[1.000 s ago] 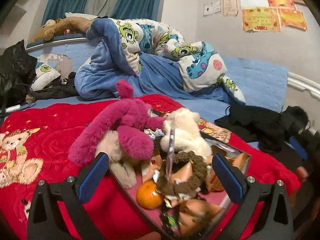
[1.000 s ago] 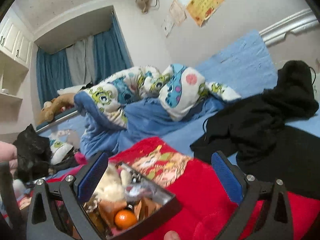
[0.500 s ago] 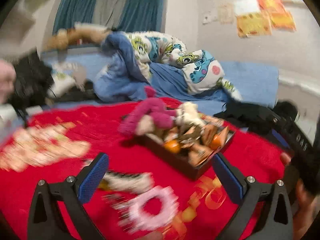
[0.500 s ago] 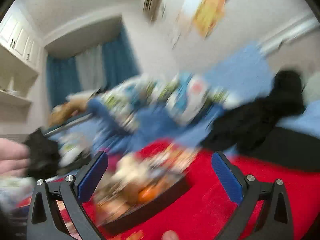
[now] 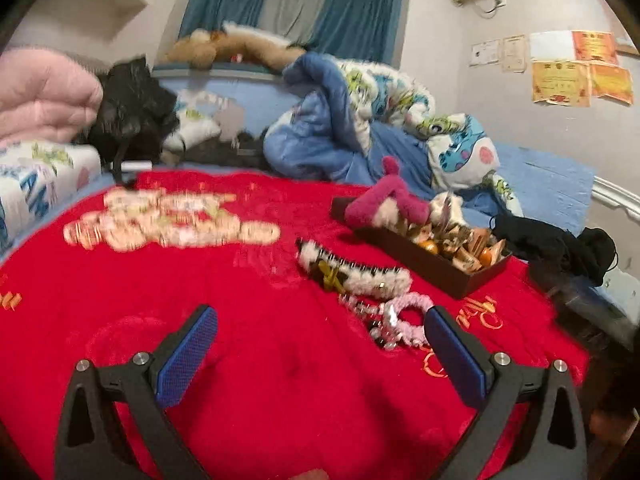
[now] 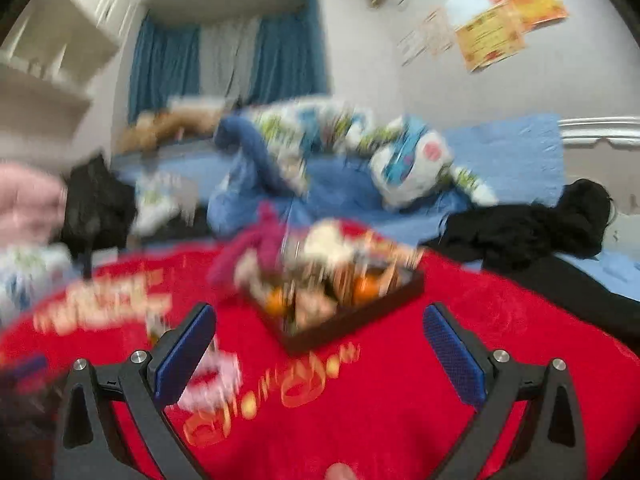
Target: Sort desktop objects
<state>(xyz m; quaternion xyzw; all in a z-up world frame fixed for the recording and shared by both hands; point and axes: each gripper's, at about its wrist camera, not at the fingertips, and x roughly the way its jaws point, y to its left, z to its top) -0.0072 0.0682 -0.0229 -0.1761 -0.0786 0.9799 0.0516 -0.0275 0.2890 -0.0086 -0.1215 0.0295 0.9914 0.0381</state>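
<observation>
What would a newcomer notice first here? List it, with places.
The bright red blanket fills the foreground. At its right edge sits a dark tray heaped with a magenta plush toy and oranges; fluffy hair accessories lie loose before it. Both grippers, left and right, hover open, empty.

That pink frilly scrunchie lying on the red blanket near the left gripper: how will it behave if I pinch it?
The pink scrunchie looks like soft ruffled fabric, so it will probably squash and flop rather than hold shape. It seems light. Beaded pieces lie against it and may drag along. The plush red blanket should stop it sliding.
</observation>
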